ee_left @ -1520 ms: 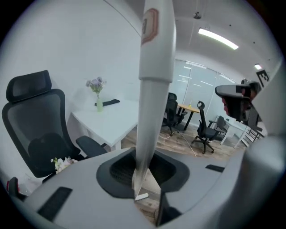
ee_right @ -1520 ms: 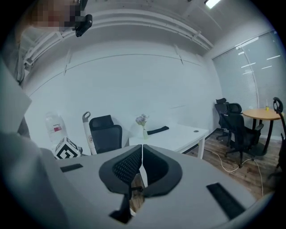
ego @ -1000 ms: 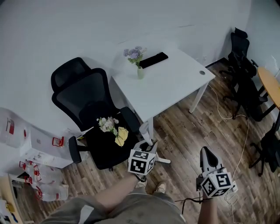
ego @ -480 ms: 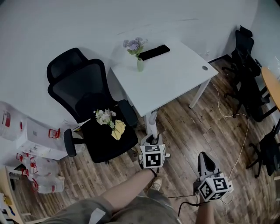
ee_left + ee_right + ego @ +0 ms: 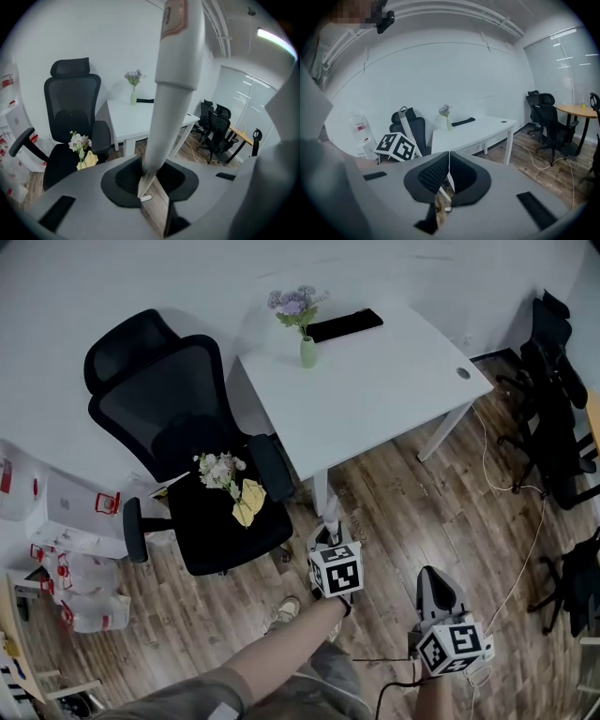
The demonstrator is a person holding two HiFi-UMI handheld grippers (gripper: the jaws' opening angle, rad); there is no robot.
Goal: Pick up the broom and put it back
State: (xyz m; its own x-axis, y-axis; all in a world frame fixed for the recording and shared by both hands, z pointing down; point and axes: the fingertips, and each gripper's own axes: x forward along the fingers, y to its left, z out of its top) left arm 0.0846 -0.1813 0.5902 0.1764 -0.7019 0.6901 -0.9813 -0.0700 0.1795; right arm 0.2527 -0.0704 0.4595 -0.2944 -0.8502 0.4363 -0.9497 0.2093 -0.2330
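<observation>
My left gripper point(image 5: 150, 183) is shut on the broom's white handle point(image 5: 174, 89), which rises steeply from between the jaws and out of the top of the left gripper view. In the head view the left gripper point(image 5: 328, 542) hangs over the wooden floor beside the table's leg, its marker cube toward me. The same handle point(image 5: 408, 135) shows as a white strip behind that cube in the right gripper view. The broom's head is hidden. My right gripper point(image 5: 432, 579) hovers to the right, its dark pads point(image 5: 433, 172) together with nothing between them.
A white table point(image 5: 394, 399) carries a vase of flowers point(image 5: 306, 345) and a flat black item point(image 5: 345, 325). A black office chair point(image 5: 178, 427) with a bouquet point(image 5: 228, 486) on its seat stands left. Boxes point(image 5: 70, 521) lie far left, black chairs point(image 5: 561, 418) and a floor cable point(image 5: 511, 521) right.
Both grippers have sunk toward the floor. The left one rolled with the broom handle still in it and drifted right, closer to the table's leg.
</observation>
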